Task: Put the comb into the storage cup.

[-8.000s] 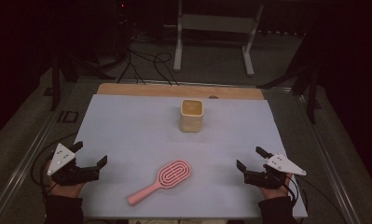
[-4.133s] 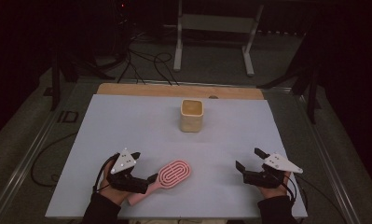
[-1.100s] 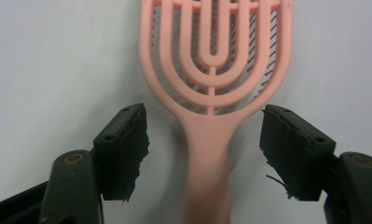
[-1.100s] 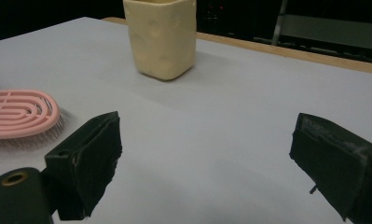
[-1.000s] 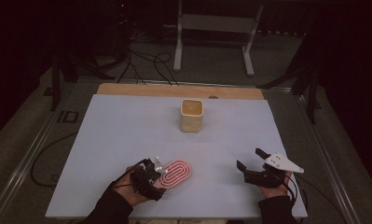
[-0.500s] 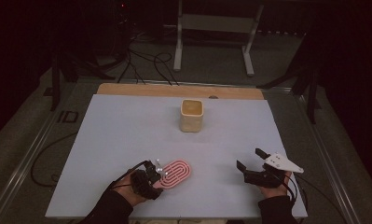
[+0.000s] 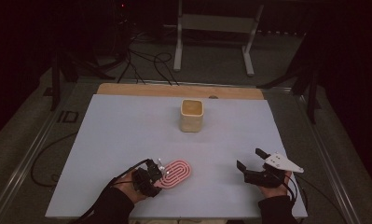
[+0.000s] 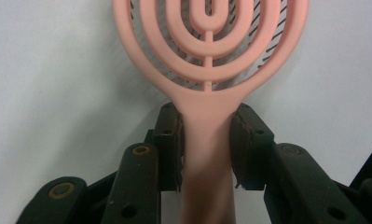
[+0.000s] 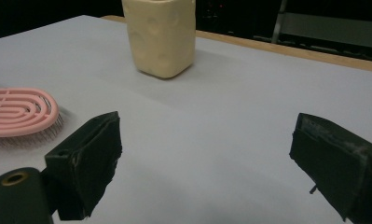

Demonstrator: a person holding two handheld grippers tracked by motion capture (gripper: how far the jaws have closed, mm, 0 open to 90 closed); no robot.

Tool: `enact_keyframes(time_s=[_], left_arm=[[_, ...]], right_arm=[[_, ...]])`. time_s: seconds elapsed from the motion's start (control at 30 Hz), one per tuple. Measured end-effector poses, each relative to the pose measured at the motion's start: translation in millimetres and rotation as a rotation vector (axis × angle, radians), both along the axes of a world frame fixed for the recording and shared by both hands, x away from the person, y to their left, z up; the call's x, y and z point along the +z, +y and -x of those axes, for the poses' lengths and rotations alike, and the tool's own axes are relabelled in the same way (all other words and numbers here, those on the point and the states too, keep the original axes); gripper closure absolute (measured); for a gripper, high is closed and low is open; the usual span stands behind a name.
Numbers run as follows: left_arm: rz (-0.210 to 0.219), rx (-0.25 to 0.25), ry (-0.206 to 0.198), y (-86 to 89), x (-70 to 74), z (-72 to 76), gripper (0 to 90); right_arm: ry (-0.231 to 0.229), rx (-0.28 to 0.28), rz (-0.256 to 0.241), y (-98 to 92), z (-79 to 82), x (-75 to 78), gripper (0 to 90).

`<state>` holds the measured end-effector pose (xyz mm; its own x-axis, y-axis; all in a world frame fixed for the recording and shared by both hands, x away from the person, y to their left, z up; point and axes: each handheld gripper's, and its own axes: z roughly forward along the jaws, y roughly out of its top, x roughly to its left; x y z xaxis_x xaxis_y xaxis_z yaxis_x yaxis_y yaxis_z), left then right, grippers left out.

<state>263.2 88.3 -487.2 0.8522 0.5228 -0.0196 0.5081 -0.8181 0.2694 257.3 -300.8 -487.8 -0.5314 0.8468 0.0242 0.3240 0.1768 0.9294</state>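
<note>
- Hairbrush point(image 8: 207, 116): your left gripper point(image 8: 206, 140) had it clamped by the pink handle, right below the oval head, which pointed straight out ahead of the jaws.
- Your right gripper point(image 7: 253, 163) sat with jaws spread wide, holding nothing.
- From there, the brush head was off left, and the cream cup point(image 9: 159, 35) ahead.

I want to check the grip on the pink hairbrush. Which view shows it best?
The left gripper view: the left gripper has both jaws pressed against the pink hairbrush at its neck. The high view shows the brush small, its handle hidden by the hand. The right gripper view catches just its head.
</note>
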Motion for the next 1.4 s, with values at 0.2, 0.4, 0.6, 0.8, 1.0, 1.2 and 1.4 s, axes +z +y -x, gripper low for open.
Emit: enact_keyframes(time_s=[0.2, 0.4, 0.6, 0.8, 1.0, 1.2, 1.4], left_arm=[[0.001, -0.009, 0.010, 1.0, 0.2, -2.6, 69.8], [0.015, 0.003, 0.003, 0.9, -0.1, -5.0, 70.2], [0.042, 0.023, -0.013, -0.1, 0.0, -9.7, 70.3], [0.082, 0.057, -0.026, 2.6, 1.7, -15.8, 70.3], [0.103, 0.079, -0.038, 9.0, 4.0, -23.4, 70.2], [0.144, 0.110, -0.066, 13.9, 6.8, -32.5, 70.3], [0.200, 0.147, -0.112, 22.8, 14.5, -44.7, 70.2]], right_arm=[[0.001, 0.002, -0.001, -0.2, -0.3, -0.4, 8.8], [0.004, -0.001, -0.001, -0.2, -0.4, -0.5, 8.8], [0.004, -0.002, 0.000, -0.6, -0.5, -0.7, 8.8], [0.004, -0.002, 0.000, -0.8, -0.5, -0.7, 8.8], [0.002, -0.003, 0.000, -1.4, -0.5, -0.7, 8.8], [0.003, -0.002, 0.004, -0.7, -0.6, -1.0, 8.8], [0.007, -0.002, 0.001, -0.2, -0.9, -1.5, 8.8]])
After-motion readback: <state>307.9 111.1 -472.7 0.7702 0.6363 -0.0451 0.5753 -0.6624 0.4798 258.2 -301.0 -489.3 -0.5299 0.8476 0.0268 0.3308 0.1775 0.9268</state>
